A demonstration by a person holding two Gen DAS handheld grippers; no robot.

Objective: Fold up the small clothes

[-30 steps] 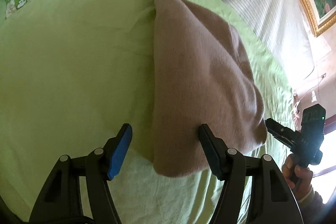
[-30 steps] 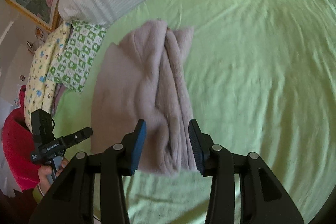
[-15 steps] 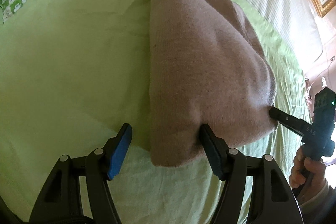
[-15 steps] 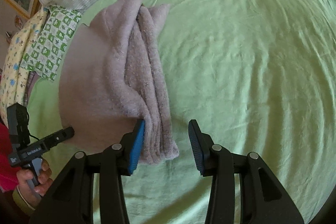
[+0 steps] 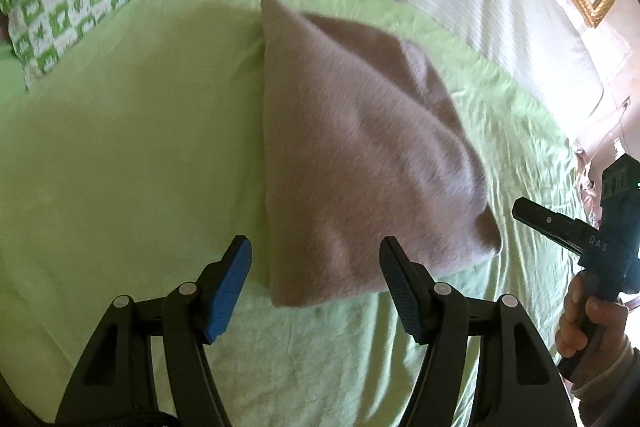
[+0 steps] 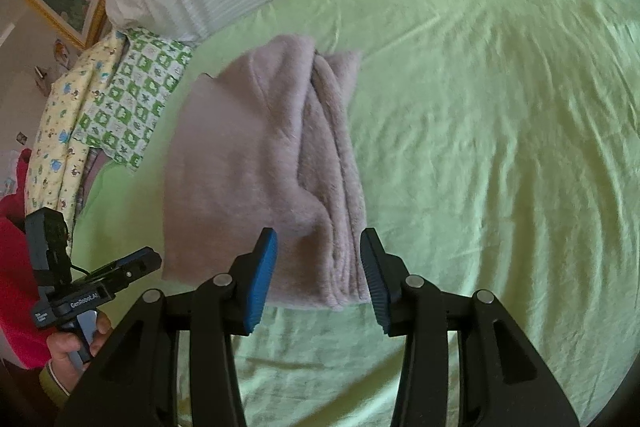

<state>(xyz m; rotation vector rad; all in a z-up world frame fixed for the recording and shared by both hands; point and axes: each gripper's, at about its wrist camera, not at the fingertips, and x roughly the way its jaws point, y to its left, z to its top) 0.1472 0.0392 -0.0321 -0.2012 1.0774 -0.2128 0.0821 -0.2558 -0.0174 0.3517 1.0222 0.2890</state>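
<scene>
Fingers [image 5: 236,267] wide apart on both grippers, left [image 5: 316,263] and right [image 6: 318,259], holding nothing. Folded fleece [image 6: 260,167] lying mid-bed [image 6: 500,147], just beyond the tips. Looks soft, light, floppy; probably best pinched at near corners.

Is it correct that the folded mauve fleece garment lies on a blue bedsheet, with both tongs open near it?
Not quite: the bedsheet is light green, as the right wrist view shows. The folded mauve fleece garment does lie on it, with the left tongs and right tongs open.
</scene>
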